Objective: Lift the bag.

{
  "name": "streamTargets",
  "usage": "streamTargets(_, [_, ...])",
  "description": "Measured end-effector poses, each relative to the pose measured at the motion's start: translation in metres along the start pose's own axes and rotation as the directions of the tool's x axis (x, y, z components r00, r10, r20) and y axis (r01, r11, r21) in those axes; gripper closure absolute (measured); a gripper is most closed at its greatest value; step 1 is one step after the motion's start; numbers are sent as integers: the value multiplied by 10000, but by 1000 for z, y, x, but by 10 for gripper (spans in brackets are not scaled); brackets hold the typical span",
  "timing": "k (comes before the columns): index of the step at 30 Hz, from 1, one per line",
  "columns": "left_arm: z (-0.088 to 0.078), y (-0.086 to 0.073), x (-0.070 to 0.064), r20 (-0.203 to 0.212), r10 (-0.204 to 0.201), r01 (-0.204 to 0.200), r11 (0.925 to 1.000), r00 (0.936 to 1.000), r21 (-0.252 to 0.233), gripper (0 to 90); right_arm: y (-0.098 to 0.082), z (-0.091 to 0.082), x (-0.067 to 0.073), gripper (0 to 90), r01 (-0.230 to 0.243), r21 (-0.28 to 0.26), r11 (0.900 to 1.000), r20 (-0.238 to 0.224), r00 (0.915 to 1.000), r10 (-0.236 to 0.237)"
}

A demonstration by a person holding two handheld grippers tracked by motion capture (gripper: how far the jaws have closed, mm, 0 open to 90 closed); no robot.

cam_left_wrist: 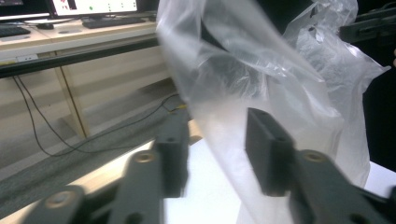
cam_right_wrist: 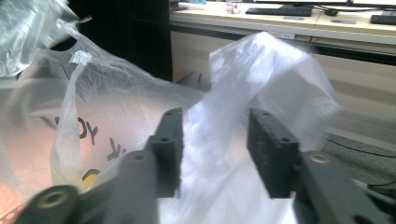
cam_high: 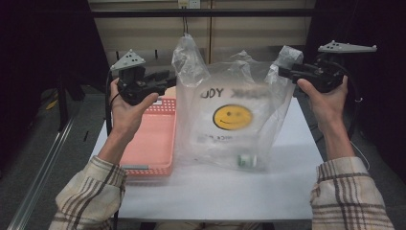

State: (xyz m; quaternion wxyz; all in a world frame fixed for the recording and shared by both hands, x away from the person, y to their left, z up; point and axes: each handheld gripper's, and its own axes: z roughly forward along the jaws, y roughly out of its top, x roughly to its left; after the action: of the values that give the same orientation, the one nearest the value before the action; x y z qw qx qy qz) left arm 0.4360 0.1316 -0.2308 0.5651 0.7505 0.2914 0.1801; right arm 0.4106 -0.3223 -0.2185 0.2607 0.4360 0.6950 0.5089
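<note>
Bag (cam_high: pixel 230 120) stands upright at table (cam_high: pixel 215 191) centre, long axis vertical, mouth up at 12 o'clock, printed smiley (cam_high: pixel 232 117) facing the cam and right way up. Two handles stick up: L handle (cam_high: pixel 187 55) at approx 11 o'clock of the bag, R handle (cam_high: pixel 286 60) at approx 1 o'clock. Small roll (cam_high: pixel 247 160) lies inside at the bag's bottom, approx 5 o'clock of the smiley.

L gripper (cam_high: pixel 165 81) is at 9 o'clock of the bag, pointing toward the L handle; in the L gripper view its jaws stand apart w/ plastic film (cam_left_wrist: pixel 243 93) running between them, pads not pinching it, so released. R gripper (cam_high: pixel 286 73) is at 2 o'clock, tips at the R handle; in the R gripper view jaws are parted too, handle film (cam_right_wrist: pixel 261 74) loose in the gap, not clamped, so released.

Pink basket (cam_high: pixel 153 139) sits on the table touching the bag's L side, at 9 o'clock.
</note>
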Motion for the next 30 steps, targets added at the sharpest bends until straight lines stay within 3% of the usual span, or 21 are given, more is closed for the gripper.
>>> streamTargets(12, [-13,2,-3,-541,62,-84,9991,9985,-419,255,-3,-12,2,340,29,-69,10000,201,9998,-27])
streamTargets(16, [-20,1,-2,-671,133,-166,9987,9977,-480,185,-8,-14,7,285,78,-135,9999,322,9995,-74])
streamTargets(22, [-20,-7,-2,-778,150,-174,9994,9969,-292,133,-16,-20,10,234,143,-226,9996,529,9985,-131])
streamTargets(30, [-20,-26,-7,-800,213,-211,9998,9966,35,89,-34,-24,14,172,364,67,9993,772,9963,-368])
